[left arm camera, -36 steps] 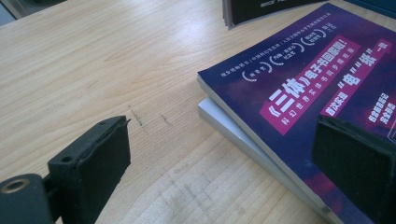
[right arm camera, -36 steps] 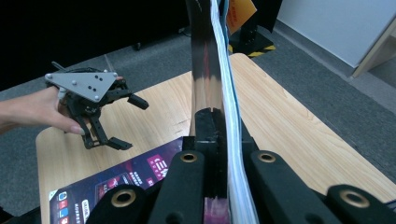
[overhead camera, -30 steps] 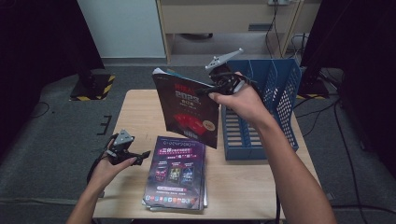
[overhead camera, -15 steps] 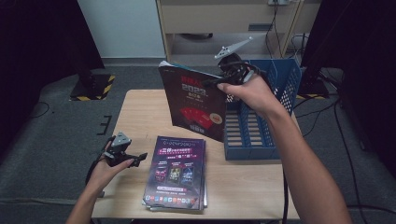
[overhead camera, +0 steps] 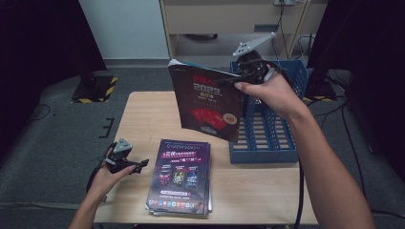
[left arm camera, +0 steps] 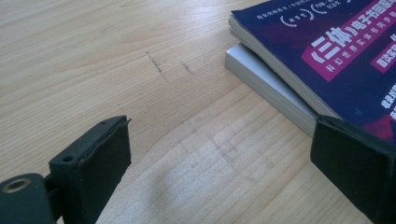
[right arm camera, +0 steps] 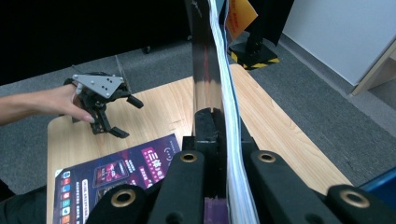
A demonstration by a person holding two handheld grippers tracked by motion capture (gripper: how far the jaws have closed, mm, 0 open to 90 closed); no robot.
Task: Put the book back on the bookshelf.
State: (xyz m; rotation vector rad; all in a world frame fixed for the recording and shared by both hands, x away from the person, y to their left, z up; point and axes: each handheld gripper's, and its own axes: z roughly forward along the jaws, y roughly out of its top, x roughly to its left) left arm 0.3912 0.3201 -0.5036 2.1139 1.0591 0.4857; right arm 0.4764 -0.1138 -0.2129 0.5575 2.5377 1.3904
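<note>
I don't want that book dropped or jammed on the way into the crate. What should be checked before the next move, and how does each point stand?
1. Grip: right gripper shut on the dark red-covered book, edge between the jaws in the right gripper view: ok.
2. Book clear of the light wooden table: ok, held in the air.
3. Book above the blue slotted plastic crate: not ok, it hangs left of it.
4. Free slot in the crate: cannot tell.
5. Left gripper out of the path: ok, open, beside the stack of purple-covered books.
</note>
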